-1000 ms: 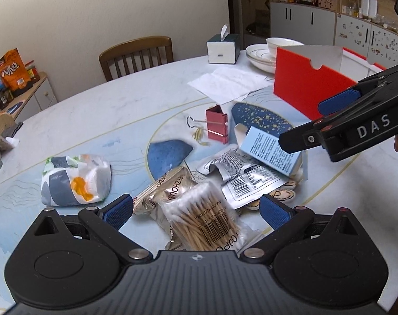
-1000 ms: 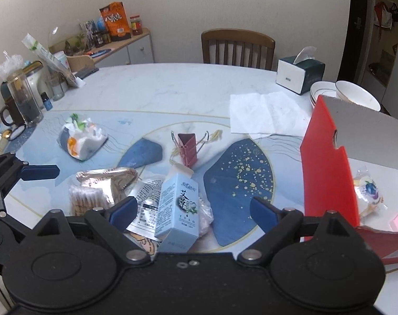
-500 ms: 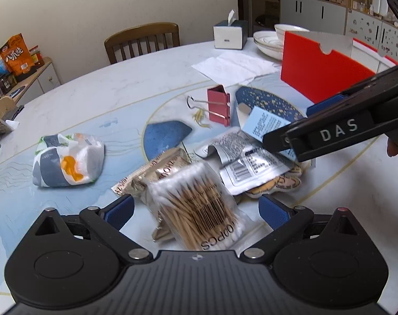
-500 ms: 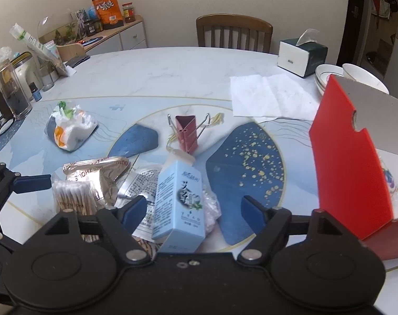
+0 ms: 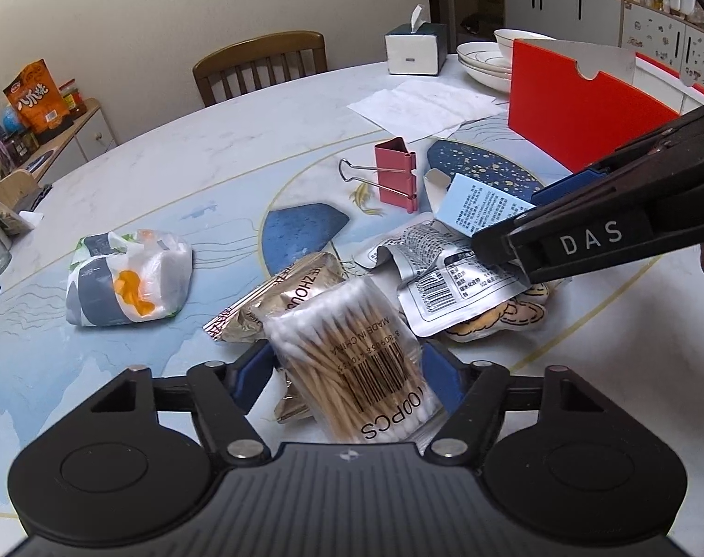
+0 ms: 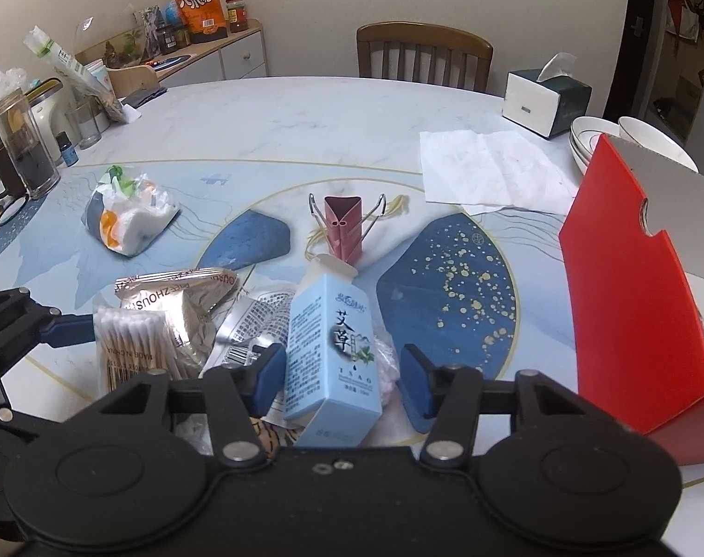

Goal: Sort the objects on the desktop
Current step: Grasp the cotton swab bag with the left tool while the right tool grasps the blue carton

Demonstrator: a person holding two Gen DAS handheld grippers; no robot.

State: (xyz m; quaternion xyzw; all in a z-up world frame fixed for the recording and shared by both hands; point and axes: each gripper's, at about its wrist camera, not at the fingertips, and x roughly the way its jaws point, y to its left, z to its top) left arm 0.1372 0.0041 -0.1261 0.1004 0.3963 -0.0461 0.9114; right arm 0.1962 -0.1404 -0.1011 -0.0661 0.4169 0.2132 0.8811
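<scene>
Left gripper (image 5: 347, 373): its blue fingers (image 5: 252, 373) have just been closing and now flank the cotton swab pack (image 5: 352, 362); both touch the pack's plastic sides, pinching it.
Cotton swab pack: lies at the near edge of the bench (image 5: 212, 148), barcode up, on top of a gold foil packet (image 5: 287, 290).
Right gripper (image 6: 340, 373): its fingers (image 6: 270, 371) have just been closing around the light blue box (image 6: 333, 348); the left one touches the box's side, while a narrow gap shows at the right one, so they are not yet clamped on it.
Light blue box: lies tilted on the pile, its open white flap pointing away, resting over a silver sachet (image 6: 254, 325) and a clear wrapper.
Silver sachet: just beside the swab pack, partly under the right gripper in the left view.
Red binder clip (image 6: 345, 229): stands just beyond the box, wire handles spread.
White plastic bag (image 6: 129, 216): left of the pile, well apart.
Red box (image 6: 630, 297): at the right, its flap upright.
Paper napkin (image 6: 486, 165): flat, further back.
Tissue box (image 6: 544, 102): near the far edge, beside stacked bowls (image 6: 584, 139).
</scene>
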